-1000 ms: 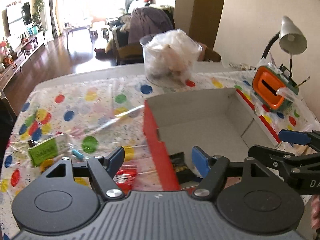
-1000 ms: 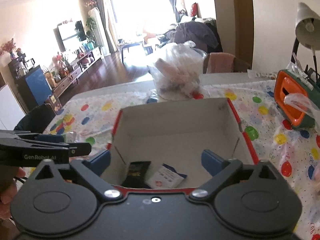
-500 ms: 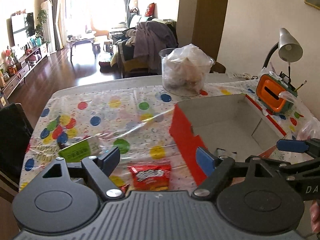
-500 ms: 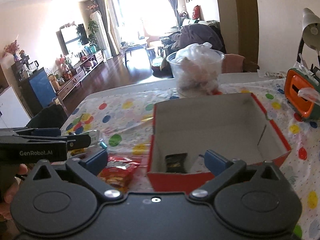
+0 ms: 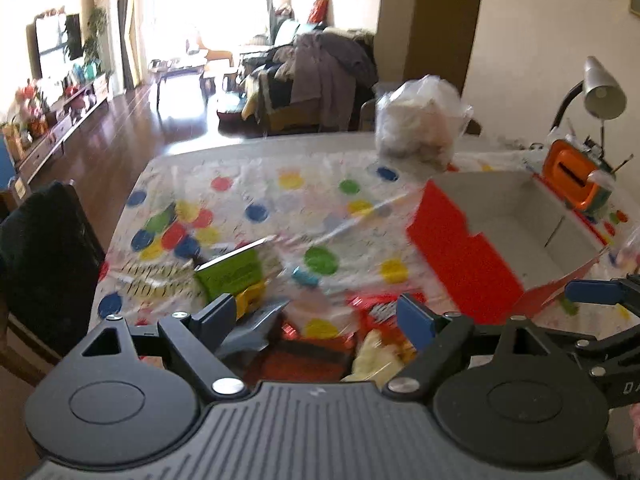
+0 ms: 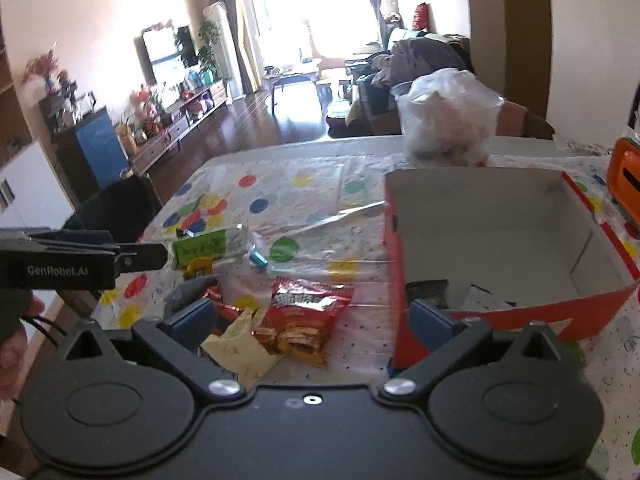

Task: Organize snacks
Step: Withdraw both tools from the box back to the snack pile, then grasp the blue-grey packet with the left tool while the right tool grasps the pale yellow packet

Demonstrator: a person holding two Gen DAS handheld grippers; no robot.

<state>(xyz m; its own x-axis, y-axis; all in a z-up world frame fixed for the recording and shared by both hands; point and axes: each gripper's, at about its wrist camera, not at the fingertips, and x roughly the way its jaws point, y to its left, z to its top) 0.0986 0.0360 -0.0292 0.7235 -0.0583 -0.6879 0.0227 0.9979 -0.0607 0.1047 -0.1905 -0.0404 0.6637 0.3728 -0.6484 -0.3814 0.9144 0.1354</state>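
The red snack bag [image 6: 306, 318] lies flat on the dotted tablecloth [image 6: 312, 188], just at the left of the red box [image 6: 520, 240]. Near it, at about 8 o'clock, lies a pale yellow wrapper [image 6: 240, 346], and at 10 o'clock a green packet [image 6: 204, 246] with a small blue piece [image 6: 259, 260] beside it. The box is open at the top; inside, at its near wall, lie a dark packet [image 6: 430, 290] and a white one [image 6: 486, 300].

The left gripper [image 5: 322, 314] has its jaws wide apart, and they have just been opening. Nothing is gripped; the red bag and the yellow wrapper only show between the two blue pads [image 5: 416, 318] (below them, on the cloth, and the picture is blurred here). The gripper points down at a slant toward the pile of snacks. In the right wrist view its fingers come in from 9 o'clock, above the green packet, and a part of the person's hand [image 6: 12, 344] shows at the left edge.

The right gripper [image 6: 316, 316] is also spread wide and holds nothing. Its left pad hangs over the yellow wrapper and its right pad stands before the near left corner of the box; whether it touches the box I cannot tell. It too points down at a slant.

Farther back, at 12 o'clock from the box, stands a clear tub with a plastic bag [image 6: 450, 120], and at 2 o'clock an orange holder [image 5: 574, 182] under a desk lamp [image 5: 600, 88].
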